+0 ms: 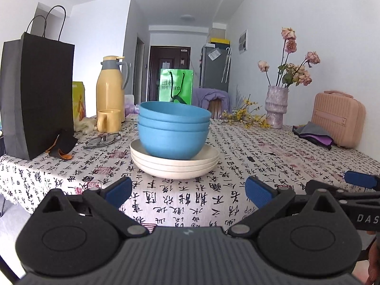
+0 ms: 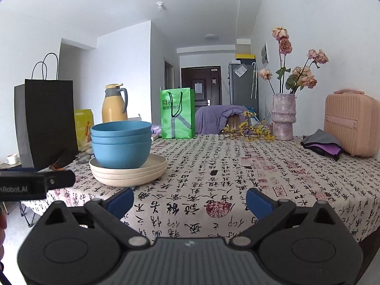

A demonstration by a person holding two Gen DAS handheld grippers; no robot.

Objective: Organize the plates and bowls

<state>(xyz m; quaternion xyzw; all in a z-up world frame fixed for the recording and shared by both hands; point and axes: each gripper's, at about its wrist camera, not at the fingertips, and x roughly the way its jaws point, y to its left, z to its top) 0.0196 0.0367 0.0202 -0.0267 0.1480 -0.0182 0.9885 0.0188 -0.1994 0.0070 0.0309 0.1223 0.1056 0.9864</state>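
Observation:
Three nested blue bowls [image 1: 173, 130] sit on a stack of three cream plates [image 1: 174, 163] on the table with the calligraphy-print cloth [image 1: 237, 166]. My left gripper [image 1: 188, 191] is open and empty, a short way in front of the stack. In the right wrist view the bowls [image 2: 121, 142] and plates [image 2: 128, 171] stand ahead to the left. My right gripper [image 2: 190, 201] is open and empty above the cloth [image 2: 237, 178], right of the stack. Its fingers also show at the right edge of the left wrist view [image 1: 356, 178].
A black paper bag [image 1: 38, 95], a yellow thermos [image 1: 110, 87], a yellow mug [image 1: 108, 120] and glasses [image 1: 102, 140] stand left of the stack. A green bag [image 1: 175, 85] is behind it. A vase of flowers [image 1: 276, 109], a folded cloth [image 1: 313, 133] and a pink case [image 1: 337, 118] are at the right.

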